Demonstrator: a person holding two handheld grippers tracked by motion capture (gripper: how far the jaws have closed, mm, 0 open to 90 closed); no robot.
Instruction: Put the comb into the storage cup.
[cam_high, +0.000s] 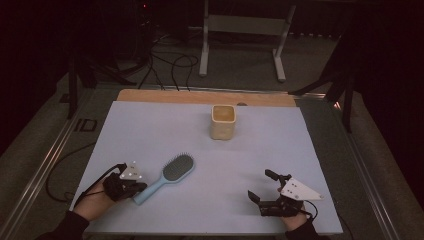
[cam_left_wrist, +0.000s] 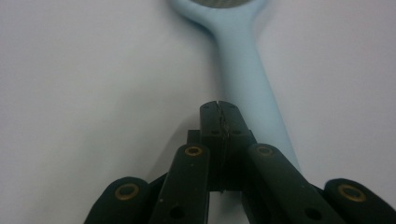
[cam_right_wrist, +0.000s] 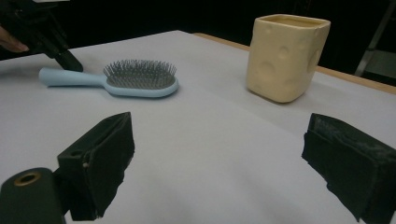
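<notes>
High view. Pale sheet (cam_high: 150, 130) covers the table (cam_high: 200, 96), whose wooden edge shows at the far side. A blue hairbrush (cam_high: 169, 176) lies at near left, bristles up, head toward the centre, handle toward the person. A cream square cup (cam_high: 222, 121) stands upright at far centre, well apart from the brush; its inside looks yellowish, contents cannot be told. The left tool (cam_high: 131, 189) sits at the brush's handle end, its tip just beside or touching the handle. The right tool (cam_high: 262, 186) is at near right, jaws spread, bare sheet in front of it. Cables (cam_high: 170, 65) and a metal frame (cam_high: 245, 35) lie on the floor beyond the table.

Left gripper view. The left tool (cam_left_wrist: 219, 108) has its jaws pressed together with nothing between them. The brush handle (cam_left_wrist: 247, 84) runs just beside the tip, on its right, and passes under the right-hand linkage. Contact cannot be confirmed.

Right gripper view. The right tool (cam_right_wrist: 219, 154) has its jaws wide apart, gripping nothing. The hairbrush (cam_right_wrist: 121, 80) lies beyond at left, the left tool (cam_right_wrist: 70, 59) at its handle end. The cup (cam_right_wrist: 286, 56) shows dimpled walls at right; only the rim of its inside shows.
</notes>
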